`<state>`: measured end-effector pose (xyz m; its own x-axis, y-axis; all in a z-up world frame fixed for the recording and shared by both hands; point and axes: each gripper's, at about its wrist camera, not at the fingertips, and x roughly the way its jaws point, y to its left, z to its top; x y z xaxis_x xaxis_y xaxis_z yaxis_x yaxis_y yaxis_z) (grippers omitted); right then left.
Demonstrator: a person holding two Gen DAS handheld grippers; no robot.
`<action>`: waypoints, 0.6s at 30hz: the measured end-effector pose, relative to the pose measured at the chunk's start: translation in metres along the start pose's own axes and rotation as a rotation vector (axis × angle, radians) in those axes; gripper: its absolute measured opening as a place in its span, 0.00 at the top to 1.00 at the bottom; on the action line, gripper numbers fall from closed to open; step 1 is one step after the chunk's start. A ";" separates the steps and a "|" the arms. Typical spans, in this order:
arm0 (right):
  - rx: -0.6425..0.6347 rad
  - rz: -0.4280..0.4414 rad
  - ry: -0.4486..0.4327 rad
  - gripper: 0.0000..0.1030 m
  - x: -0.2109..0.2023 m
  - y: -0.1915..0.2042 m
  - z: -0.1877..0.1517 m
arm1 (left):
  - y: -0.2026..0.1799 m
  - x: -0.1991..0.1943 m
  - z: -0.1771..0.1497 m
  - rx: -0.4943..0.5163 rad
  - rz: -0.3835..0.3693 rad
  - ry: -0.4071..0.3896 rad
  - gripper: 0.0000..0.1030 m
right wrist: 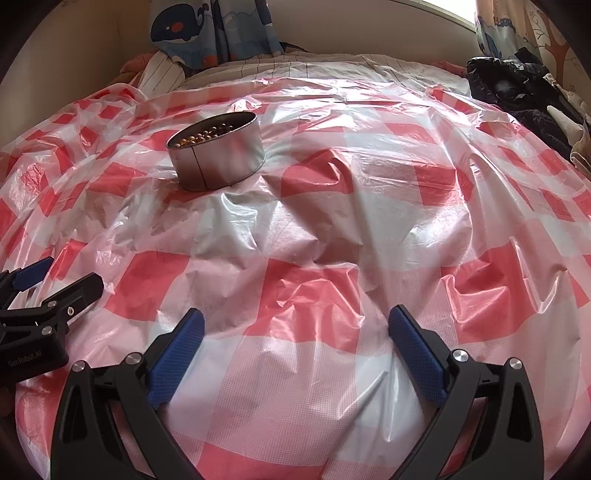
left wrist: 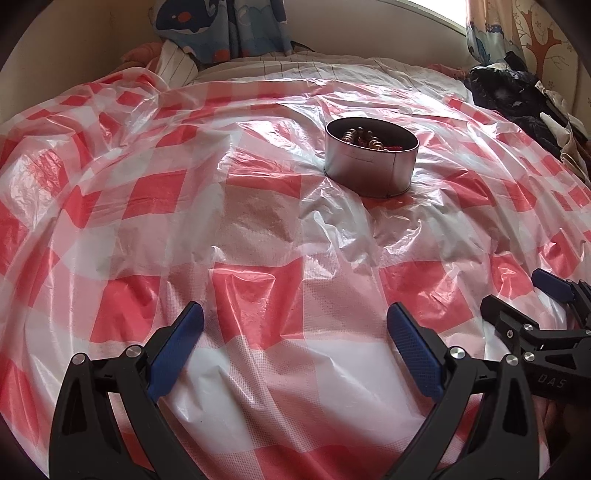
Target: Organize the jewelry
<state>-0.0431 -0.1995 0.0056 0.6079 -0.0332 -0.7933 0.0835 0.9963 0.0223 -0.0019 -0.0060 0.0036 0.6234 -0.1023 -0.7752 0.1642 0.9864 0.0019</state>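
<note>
A round metal tin stands on the red-and-white checked plastic sheet, with beaded jewelry inside it. In the right wrist view the same tin sits at upper left, with gold beads showing over its rim. My left gripper is open and holds nothing, well short of the tin. My right gripper is also open wide and empty over the bare sheet. Each gripper shows in the other's view: the right one at lower right, the left one at lower left.
The sheet covers a bed and is wrinkled. A striped pillow and a whale-print curtain are at the back. Dark clothes lie piled at the right edge near a bright window.
</note>
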 end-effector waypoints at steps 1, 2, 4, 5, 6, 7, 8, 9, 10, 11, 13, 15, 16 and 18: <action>-0.001 0.000 -0.001 0.07 0.000 0.000 0.000 | 0.000 0.001 0.000 0.002 0.000 0.003 0.07; 0.001 0.002 0.000 0.07 0.000 0.000 0.000 | -0.001 0.001 -0.001 0.004 0.002 0.004 0.07; -0.001 -0.002 0.000 0.07 -0.001 0.001 0.000 | -0.002 0.002 -0.001 0.006 0.004 0.007 0.07; -0.005 -0.008 0.001 0.07 -0.001 0.002 0.000 | -0.002 0.002 -0.001 0.007 0.005 0.008 0.07; -0.010 -0.013 0.008 0.07 0.000 0.003 0.000 | -0.002 0.003 -0.001 0.008 0.006 0.008 0.07; -0.013 -0.017 0.007 0.07 0.000 0.004 0.000 | -0.002 0.003 -0.001 0.008 0.007 0.008 0.07; -0.014 -0.018 0.006 0.07 0.000 0.004 0.000 | -0.002 0.003 -0.001 0.008 0.008 0.007 0.07; -0.014 -0.017 0.007 0.07 0.000 0.004 0.000 | -0.002 0.003 -0.001 0.009 0.010 0.007 0.07; -0.011 -0.013 0.006 0.07 0.000 0.004 0.000 | -0.002 0.003 -0.001 0.008 0.008 0.006 0.07; -0.007 -0.007 0.003 0.07 -0.001 0.003 -0.001 | -0.002 0.003 -0.001 0.007 0.008 0.006 0.07; 0.003 -0.019 -0.017 0.07 -0.003 0.002 -0.002 | -0.002 0.003 -0.001 0.006 0.009 0.005 0.07; 0.024 -0.079 -0.057 0.07 -0.009 -0.001 -0.003 | -0.001 0.003 -0.002 0.004 0.010 0.000 0.07; 0.029 -0.084 -0.074 0.07 -0.012 -0.002 -0.004 | -0.001 0.003 -0.003 0.003 0.008 -0.003 0.07; 0.032 -0.034 -0.049 0.07 -0.008 -0.004 -0.002 | 0.002 0.002 -0.004 -0.006 -0.002 -0.004 0.07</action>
<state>-0.0501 -0.2025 0.0101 0.6421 -0.0719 -0.7632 0.1299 0.9914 0.0158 -0.0029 -0.0039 -0.0004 0.6257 -0.1047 -0.7730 0.1608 0.9870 -0.0035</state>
